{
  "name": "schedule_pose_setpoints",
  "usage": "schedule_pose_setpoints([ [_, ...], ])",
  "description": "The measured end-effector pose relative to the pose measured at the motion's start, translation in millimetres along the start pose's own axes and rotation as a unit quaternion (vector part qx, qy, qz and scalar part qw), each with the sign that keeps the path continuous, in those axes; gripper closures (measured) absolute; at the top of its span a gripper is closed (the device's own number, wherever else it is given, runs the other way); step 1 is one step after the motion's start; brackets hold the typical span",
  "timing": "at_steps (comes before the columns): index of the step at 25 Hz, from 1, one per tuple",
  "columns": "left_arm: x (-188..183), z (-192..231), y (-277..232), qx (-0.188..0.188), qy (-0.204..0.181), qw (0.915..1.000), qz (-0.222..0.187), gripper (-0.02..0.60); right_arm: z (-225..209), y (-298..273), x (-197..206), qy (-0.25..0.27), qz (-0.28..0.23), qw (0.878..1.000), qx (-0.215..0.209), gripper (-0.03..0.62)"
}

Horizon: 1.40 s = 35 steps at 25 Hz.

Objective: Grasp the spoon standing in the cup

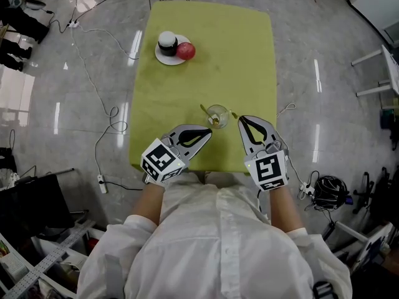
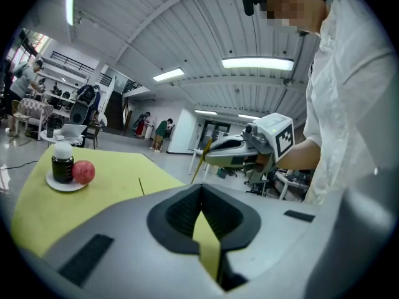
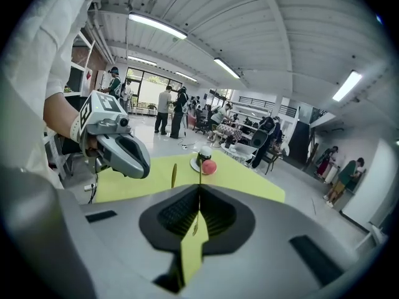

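No legible text, number or brand appears anywhere. The marker cubes of the left gripper [image 1: 209,130] and right gripper [image 1: 240,118], at the near edge of the surface [image 1: 243,55], carry only square black-and-white code patterns. The jar [image 1: 167,42] at the surface's far end shows no readable label.

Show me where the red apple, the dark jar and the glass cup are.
red apple [image 1: 186,51], head view, middle of its top.
dark jar [image 1: 167,40], head view, its lid.
glass cup [image 1: 224,112], head view, right side of its rim.
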<state>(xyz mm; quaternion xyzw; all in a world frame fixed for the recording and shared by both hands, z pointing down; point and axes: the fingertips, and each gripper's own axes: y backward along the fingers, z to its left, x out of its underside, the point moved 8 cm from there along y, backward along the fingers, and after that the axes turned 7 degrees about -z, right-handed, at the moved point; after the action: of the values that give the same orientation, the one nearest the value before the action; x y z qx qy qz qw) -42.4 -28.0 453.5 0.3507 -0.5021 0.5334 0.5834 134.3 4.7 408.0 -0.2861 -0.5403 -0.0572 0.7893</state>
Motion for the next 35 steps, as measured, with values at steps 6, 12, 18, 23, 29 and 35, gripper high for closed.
schedule_pose_setpoints([
  [6, 2.4, -2.6, -3.8, 0.005, 0.003, 1.0000, 0.003, 0.577, -1.0, -2.1, 20.3, -0.049, 0.032, 0.998, -0.012, 0.586],
  [12, 4.4, -3.4, -9.1, 0.011, 0.004, 0.9999, 0.007, 0.577, -0.5, -12.4, 45.1, -0.096, 0.067, 0.993, -0.027, 0.588],
  [18, 5.4, -5.8, -12.8, 0.012, 0.004, 0.9999, 0.010, 0.577, -8.3, -25.6, 61.9, -0.124, 0.083, 0.988, -0.034, 0.586],
  [23, 4.5, -6.2, -12.7, 0.008, 0.004, 0.9999, 0.010, 0.577, -21.4, -37.7, 62.1, -0.116, 0.084, 0.989, -0.027, 0.585],
  [29, 3.6, -5.3, -11.7, 0.004, 0.004, 0.9999, 0.009, 0.577, -29.9, -55.1, 62.0, -0.104, 0.092, 0.990, -0.022, 0.583],
  [35, 1.9, -3.8, -12.2, 0.001, 0.003, 1.0000, 0.008, 0.577, -34.9, -65.8, 62.8, -0.092, 0.101, 0.991, -0.008, 0.579],
])
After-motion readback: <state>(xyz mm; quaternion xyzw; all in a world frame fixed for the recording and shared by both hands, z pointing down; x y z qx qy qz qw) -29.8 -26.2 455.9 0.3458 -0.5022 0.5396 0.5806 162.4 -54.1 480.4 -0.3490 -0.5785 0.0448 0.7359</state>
